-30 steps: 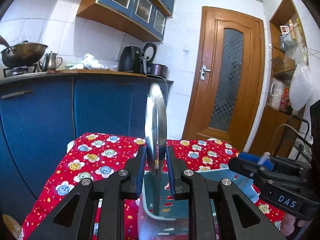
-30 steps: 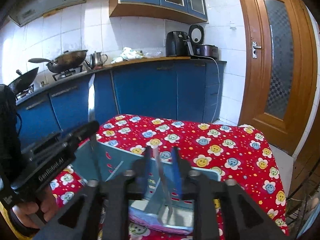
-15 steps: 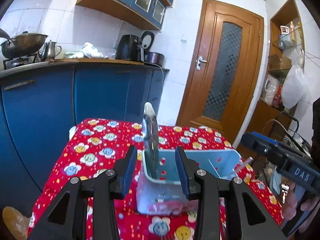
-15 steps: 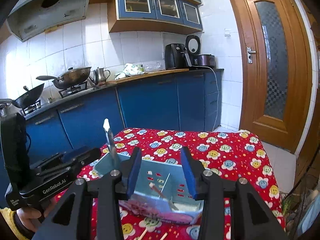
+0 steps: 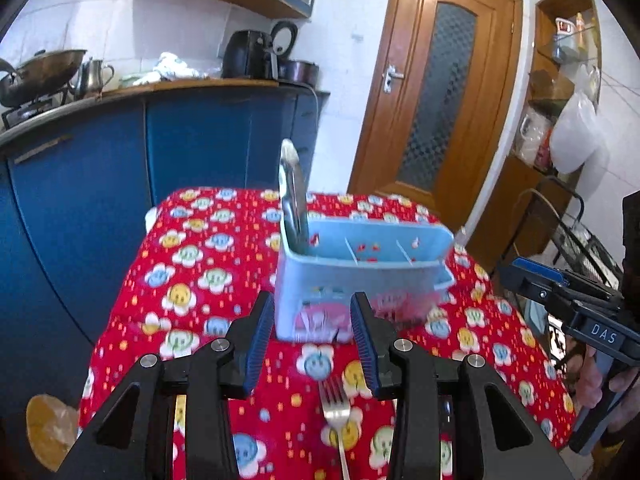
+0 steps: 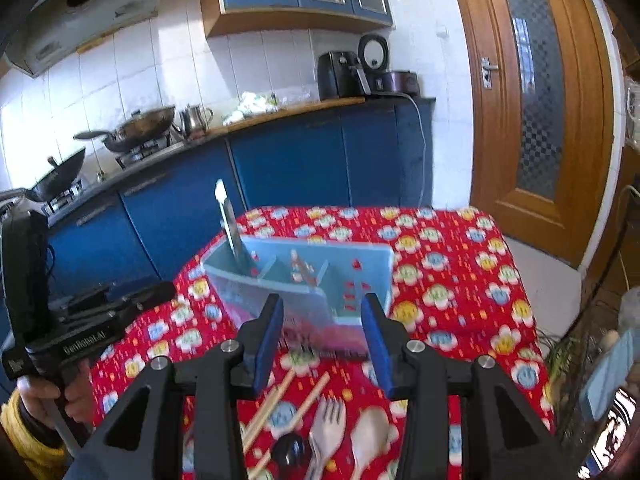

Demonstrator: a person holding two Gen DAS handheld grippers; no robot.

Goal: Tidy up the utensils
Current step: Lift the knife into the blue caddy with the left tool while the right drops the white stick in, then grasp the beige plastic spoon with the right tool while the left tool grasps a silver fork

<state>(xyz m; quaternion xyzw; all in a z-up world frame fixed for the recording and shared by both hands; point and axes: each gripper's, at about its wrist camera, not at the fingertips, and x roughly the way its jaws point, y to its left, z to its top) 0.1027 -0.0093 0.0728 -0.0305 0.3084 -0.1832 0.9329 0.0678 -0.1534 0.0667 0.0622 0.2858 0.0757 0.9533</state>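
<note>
Fork (image 5: 338,420) handle cut off below; chopsticks (image 6: 280,396) partly hidden behind fingers (image 6: 268,344).

The right gripper (image 6: 323,330) has its blue-padded jaws apart with nothing between them, having just been opening. Ahead stands a light blue utensil caddy (image 6: 352,276) on the red flower-print tablecloth (image 6: 460,280), a metal knife (image 6: 229,220) upright in its left compartment. Nearer lie chopsticks (image 6: 276,396), a wooden fork (image 6: 330,424) and a wooden spoon (image 6: 370,436). At left, a hand (image 6: 48,394) grips the left gripper (image 6: 132,300).
</note>
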